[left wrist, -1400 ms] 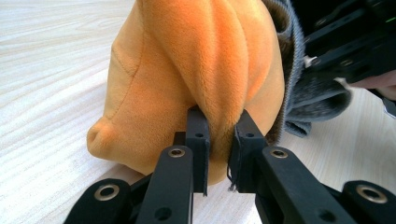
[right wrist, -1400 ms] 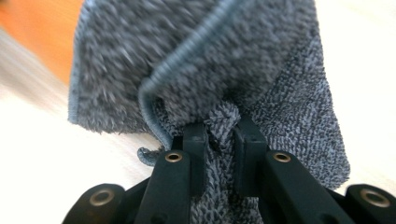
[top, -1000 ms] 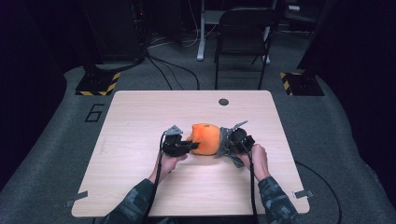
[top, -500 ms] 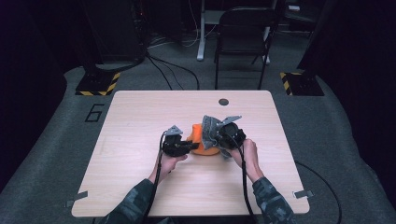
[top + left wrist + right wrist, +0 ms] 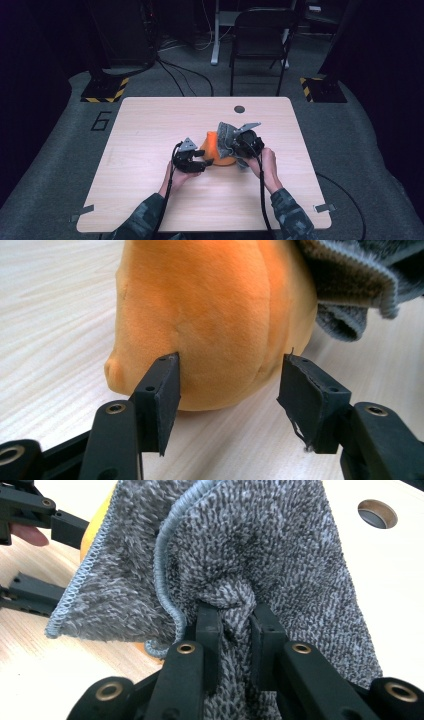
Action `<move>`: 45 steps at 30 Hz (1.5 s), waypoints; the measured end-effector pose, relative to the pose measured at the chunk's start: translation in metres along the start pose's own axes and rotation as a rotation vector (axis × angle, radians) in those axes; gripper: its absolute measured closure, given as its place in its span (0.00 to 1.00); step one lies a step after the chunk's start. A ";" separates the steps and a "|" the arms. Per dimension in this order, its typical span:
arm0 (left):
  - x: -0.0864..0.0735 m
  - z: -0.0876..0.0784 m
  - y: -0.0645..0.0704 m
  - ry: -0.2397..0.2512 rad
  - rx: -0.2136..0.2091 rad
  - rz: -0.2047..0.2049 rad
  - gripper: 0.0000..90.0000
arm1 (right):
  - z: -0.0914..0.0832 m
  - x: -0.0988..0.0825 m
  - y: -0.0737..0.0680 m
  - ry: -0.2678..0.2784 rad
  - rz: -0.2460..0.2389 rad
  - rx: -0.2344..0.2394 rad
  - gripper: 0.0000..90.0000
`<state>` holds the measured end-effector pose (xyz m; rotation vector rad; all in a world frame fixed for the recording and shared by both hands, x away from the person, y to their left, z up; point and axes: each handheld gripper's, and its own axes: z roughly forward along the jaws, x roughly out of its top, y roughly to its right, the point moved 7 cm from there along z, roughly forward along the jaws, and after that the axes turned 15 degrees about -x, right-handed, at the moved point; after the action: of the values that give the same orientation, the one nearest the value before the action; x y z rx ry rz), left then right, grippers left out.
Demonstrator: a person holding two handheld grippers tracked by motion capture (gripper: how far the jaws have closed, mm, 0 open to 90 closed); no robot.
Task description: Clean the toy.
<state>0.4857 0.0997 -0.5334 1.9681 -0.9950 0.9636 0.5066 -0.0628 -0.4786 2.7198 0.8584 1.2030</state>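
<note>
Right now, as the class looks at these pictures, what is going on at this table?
A person works at a wooden table with a gripper in each hand. The right gripper is shut on a bunched grey towel, holding it against the orange plush toy in the middle of the table. The left gripper is open, its jaws set on either side of the toy's near end, not clamped. A round hole sits near the table's far edge.

one orange plush toy, one grey towel, one chair

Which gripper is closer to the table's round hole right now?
Right. The right gripper, shut on the grey cloth, sits just below the hole; the left gripper is farther.
</note>
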 end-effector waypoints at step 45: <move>0.031 -0.012 0.007 0.168 -0.026 -0.134 0.93 | -0.060 0.017 -0.008 0.155 0.002 -0.010 0.87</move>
<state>0.4894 0.0965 -0.4997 1.8723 -0.7689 1.0171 0.4703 -0.0580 -0.4275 2.6479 0.8616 1.4297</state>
